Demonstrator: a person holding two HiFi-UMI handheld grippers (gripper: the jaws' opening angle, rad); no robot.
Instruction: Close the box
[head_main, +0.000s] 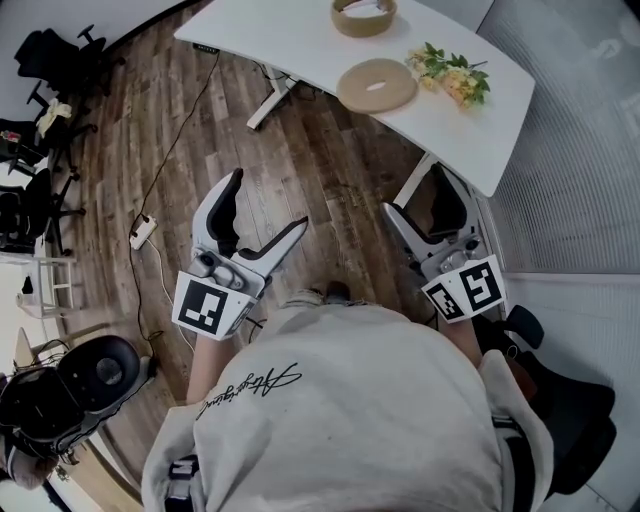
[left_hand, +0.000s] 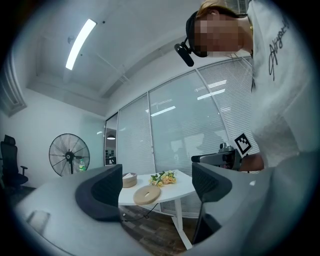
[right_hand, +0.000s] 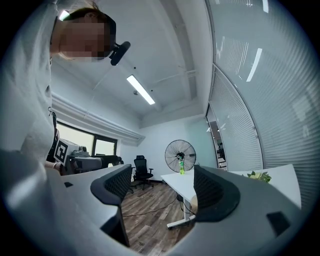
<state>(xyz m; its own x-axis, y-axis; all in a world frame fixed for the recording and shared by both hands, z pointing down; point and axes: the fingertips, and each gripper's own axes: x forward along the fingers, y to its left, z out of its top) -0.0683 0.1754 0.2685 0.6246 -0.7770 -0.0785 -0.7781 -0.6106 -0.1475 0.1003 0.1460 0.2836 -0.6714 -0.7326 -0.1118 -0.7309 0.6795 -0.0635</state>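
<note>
Jaws on both of my grippers stand open, with nothing in them. My left gripper (head_main: 268, 205) is at the middle left of the head view. My right gripper (head_main: 420, 195) is at the middle right. Both hang over the wooden floor (head_main: 300, 150), well apart from the desk (head_main: 290, 40).

The box (head_main: 345, 24) is round and tan. It sits on the desk at the very top of the head view, and its top is open. The lid (head_main: 377, 86) is flat and round, with a light spot in the middle. It lies on the desk just below the box in the picture, not on it. Some flowers (head_main: 452, 73) lie to the right of the lid. In the left gripper view I see the box, the lid and the flowers far off between my jaws.

So I think the job has not started yet. I have to get to the desk, pick up the lid, put it on the box and make it sit flat.

For writing, there is curly black writing on my shirt (head_main: 330, 400), at the lower middle of the head view. I cannot read the word. Each gripper has a cube (head_main: 208, 305) with black and white squares on it. Those are shapes, not letters. I see no words on the box or the lid.
</note>
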